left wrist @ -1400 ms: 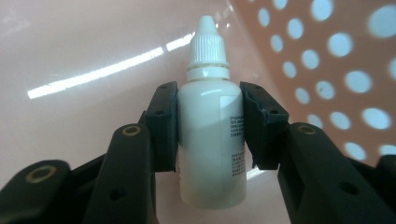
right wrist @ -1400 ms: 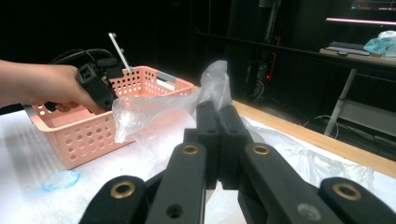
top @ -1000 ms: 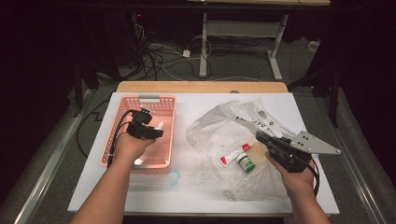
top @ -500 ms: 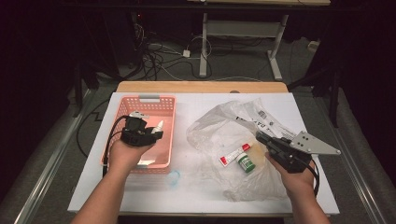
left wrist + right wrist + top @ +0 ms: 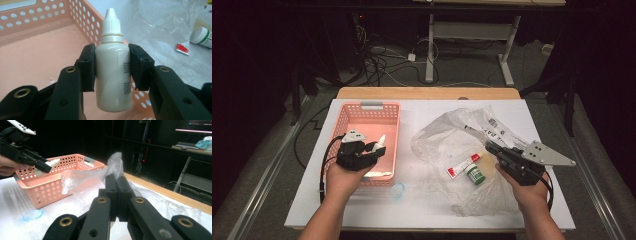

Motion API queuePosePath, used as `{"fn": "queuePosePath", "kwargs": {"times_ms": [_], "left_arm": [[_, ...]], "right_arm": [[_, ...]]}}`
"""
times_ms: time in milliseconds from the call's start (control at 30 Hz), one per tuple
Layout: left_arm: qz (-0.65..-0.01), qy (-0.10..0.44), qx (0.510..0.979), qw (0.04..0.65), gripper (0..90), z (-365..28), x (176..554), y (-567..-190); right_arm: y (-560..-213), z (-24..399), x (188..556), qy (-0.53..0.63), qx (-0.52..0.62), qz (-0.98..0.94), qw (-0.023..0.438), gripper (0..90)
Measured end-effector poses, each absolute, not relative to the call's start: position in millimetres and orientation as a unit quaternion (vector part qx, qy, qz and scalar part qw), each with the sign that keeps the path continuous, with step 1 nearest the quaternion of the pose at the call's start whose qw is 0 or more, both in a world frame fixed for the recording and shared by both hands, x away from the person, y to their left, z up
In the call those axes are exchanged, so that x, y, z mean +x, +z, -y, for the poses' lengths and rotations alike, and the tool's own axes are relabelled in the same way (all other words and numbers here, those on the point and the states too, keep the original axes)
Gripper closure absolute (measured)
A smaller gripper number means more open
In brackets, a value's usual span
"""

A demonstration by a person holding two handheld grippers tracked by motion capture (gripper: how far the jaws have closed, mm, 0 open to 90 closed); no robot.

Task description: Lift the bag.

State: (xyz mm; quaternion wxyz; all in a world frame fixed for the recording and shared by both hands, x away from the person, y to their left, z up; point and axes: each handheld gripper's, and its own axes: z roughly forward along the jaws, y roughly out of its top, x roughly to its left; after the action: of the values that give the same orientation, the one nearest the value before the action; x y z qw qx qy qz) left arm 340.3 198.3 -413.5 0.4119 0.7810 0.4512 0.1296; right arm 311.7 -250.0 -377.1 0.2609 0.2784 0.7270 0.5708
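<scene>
Small print on dropper bottle (image 5: 113, 72) label, black lettering on plastic bag (image 5: 492, 127), neither legible

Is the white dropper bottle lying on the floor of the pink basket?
No, the left gripper holds the dropper bottle above the pink basket.

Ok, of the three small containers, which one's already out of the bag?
The white dropper bottle, clamped in the left gripper over the pink basket. The red tube and green-capped bottle lie in the plastic bag.
</scene>
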Motion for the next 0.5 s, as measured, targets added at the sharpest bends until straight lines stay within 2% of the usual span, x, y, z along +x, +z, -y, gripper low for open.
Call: {"fn": "queuePosePath", "kwargs": {"times_ms": [500], "left_arm": [[-0.433, 0.135, 0.775, 0.441, 58.2, -195.3, 318.9, -416.7]], "right_arm": [[-379.9, 246.1, 312.0, 0.568, 0.278, -0.732, 0.255, 89.8]]}}
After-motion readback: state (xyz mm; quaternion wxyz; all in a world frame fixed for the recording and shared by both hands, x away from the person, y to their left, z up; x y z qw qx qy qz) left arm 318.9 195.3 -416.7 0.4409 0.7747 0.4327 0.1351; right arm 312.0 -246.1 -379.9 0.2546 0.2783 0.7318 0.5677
